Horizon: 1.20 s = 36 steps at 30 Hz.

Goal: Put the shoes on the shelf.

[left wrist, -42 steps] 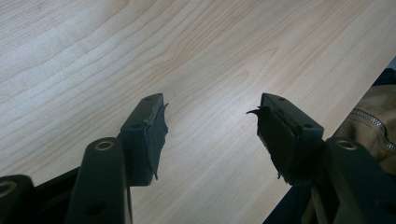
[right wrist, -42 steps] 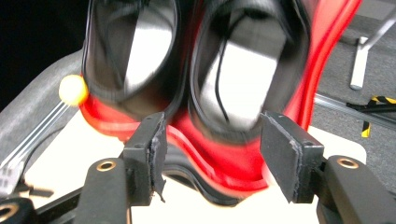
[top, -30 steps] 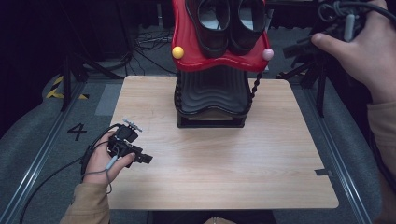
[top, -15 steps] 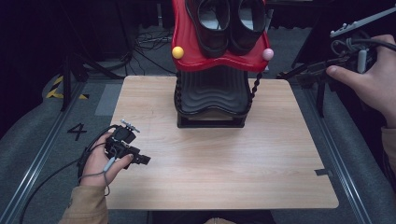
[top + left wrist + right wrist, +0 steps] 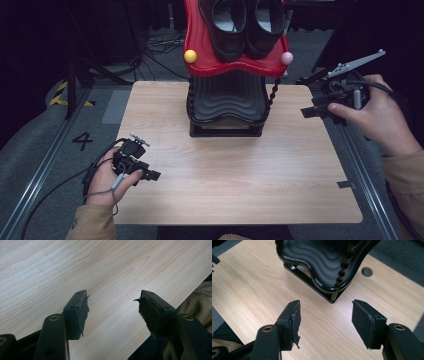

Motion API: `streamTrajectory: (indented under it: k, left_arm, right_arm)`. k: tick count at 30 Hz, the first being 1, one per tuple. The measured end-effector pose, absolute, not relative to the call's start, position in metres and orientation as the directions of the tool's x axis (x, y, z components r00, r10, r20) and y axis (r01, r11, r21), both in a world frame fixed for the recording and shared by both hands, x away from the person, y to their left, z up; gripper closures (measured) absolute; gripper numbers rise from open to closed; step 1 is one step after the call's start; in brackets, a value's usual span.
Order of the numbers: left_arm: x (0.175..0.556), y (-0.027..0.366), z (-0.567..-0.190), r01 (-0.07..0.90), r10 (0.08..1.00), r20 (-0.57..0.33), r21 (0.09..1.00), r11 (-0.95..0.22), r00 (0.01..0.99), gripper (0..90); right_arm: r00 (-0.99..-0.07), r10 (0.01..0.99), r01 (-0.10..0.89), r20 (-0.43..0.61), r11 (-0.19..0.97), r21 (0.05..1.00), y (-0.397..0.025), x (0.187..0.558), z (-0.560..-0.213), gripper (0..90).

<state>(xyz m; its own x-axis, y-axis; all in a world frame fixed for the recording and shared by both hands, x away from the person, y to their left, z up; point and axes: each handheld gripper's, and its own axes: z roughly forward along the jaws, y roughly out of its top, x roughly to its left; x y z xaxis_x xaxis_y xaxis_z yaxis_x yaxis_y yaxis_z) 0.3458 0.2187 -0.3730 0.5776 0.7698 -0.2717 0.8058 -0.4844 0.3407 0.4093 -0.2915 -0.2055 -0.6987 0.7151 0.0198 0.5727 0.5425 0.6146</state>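
Observation:
A pair of black shoes [image 5: 243, 25] sits on the red top shelf [image 5: 235, 65] of a two-tier rack; its lower black wavy shelf [image 5: 227, 102] [image 5: 322, 262] is bare. My left gripper [image 5: 154, 175] [image 5: 112, 307] rests low over the table's front left, open, with bare wood between its pads. My right gripper [image 5: 307, 112] [image 5: 324, 317] hovers at the table's right edge, open and pointing toward the rack's lower shelf, holding nothing.
The wooden table [image 5: 235, 175] has a cable hole [image 5: 367, 271] behind the rack. Yellow [image 5: 190, 56] and pink [image 5: 286, 58] balls cap the red shelf's corners. Grey floor with rails flanks both sides, and cables lie behind the table.
My right hand has come down and toward the table from the upper right, bringing its gripper to the table's right edge. The left gripper has stayed put.

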Motion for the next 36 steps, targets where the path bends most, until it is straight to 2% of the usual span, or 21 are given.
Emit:
streamTrajectory:
  k: [15,23,31,33,36]
  left_arm:
    - [0.344,0.216,-0.374,0.806,0.773,-0.262,0.338,-0.487,0.577,40.7]
    - [0.346,0.213,-0.376,0.807,0.774,-0.26,0.33,-0.491,0.577,40.6]
    - [0.347,0.212,-0.378,0.806,0.772,-0.262,0.327,-0.493,0.579,40.5]
    - [0.347,0.212,-0.378,0.806,0.773,-0.261,0.327,-0.493,0.578,40.5]
    - [0.348,0.211,-0.379,0.805,0.772,-0.261,0.327,-0.495,0.58,40.3]
  right_arm:
    - [-0.772,0.631,0.546,0.077,0.594,0.591,-0.286,0.402,-0.295,41.5]
    - [-0.774,0.624,0.536,0.106,0.557,0.634,-0.286,0.398,-0.317,41.5]
    - [-0.806,0.581,0.51,0.112,0.586,0.63,-0.284,0.394,-0.337,41.6]
    - [-0.796,0.588,0.526,0.145,0.552,0.647,-0.285,0.395,-0.338,40.7]
    - [-0.786,0.609,0.524,0.105,0.568,0.635,-0.285,0.397,-0.342,40.8]
